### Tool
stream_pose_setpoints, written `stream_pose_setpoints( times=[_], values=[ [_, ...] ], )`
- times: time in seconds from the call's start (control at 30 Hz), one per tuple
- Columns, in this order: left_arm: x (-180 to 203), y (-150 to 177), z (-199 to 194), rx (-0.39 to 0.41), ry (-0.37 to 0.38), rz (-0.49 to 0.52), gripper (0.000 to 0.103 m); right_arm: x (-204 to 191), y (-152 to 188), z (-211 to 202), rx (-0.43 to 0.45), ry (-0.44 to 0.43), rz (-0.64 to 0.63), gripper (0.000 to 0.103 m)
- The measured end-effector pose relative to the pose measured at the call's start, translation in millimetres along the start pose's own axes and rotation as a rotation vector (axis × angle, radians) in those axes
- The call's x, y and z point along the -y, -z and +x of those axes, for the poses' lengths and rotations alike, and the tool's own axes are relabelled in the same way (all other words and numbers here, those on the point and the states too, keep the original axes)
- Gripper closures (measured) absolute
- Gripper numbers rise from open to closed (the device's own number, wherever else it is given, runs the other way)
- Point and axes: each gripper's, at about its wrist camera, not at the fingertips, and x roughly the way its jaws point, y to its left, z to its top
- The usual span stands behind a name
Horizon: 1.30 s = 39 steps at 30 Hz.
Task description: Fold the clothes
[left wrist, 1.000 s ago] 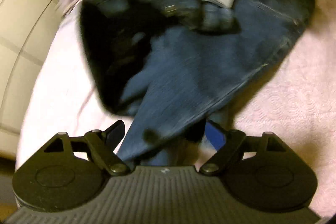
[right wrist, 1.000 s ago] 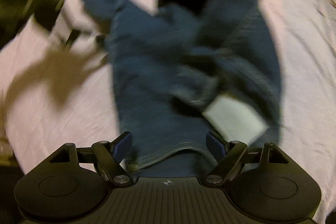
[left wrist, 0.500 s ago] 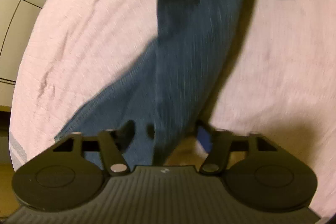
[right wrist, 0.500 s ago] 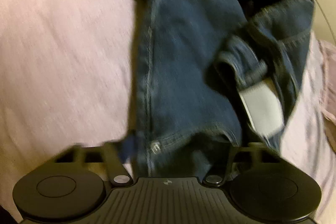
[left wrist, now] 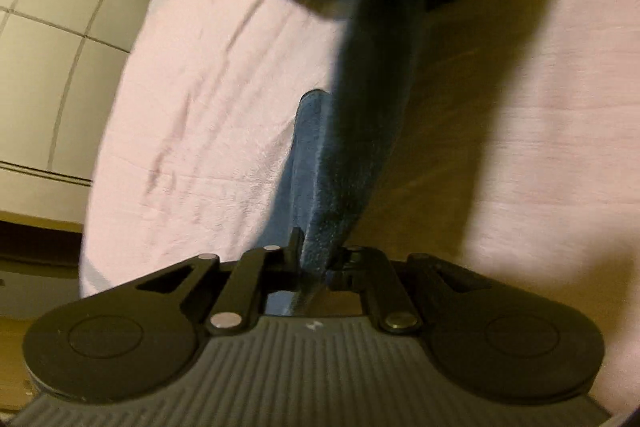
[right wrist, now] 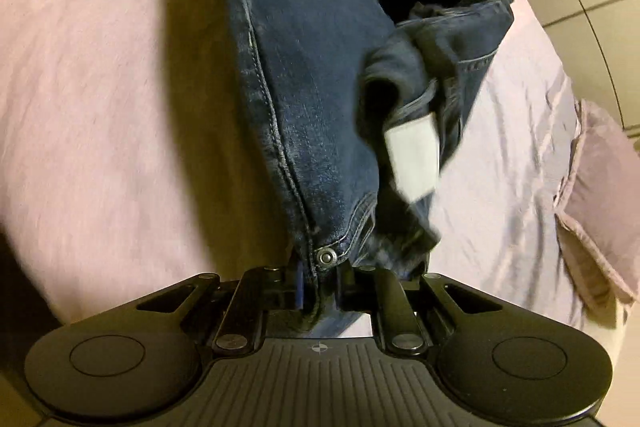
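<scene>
I am pinching denim in my left gripper (left wrist: pixel 316 267), whose jaws have just been closing onto the cloth. My right gripper (right wrist: pixel 320 287) is doing likewise, jaws just drawn in tight on a seam. Both are pointing steeply downward.

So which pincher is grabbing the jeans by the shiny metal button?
The right gripper: its shut jaws pinch the jeans just below the metal rivet. The left gripper grips plain denim.

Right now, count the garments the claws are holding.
1: a pair of dark blue denim jeans, pinched by the left claw and the right claw above the pink bedsheet. Others may be hidden.
</scene>
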Motion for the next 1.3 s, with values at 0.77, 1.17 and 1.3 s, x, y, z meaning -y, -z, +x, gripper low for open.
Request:
stream_pose_setpoints(
  times=[0.77, 1.17, 1.3],
  values=[
    [213, -25, -141, -0.396, 0.168, -0.298, 0.070, -85, 166, 5, -0.045, -0.100, -0.264, 0.074],
    [101, 107, -47, -0.435, 0.180, -0.702, 0.044, -101, 123, -9, -0.175, -0.091, -0.193, 0.056],
    [112, 123, -33, -0.431, 0.276, -0.781, 0.053, -105, 100, -12, -0.209, -0.082, -0.127, 0.052]
  ],
)
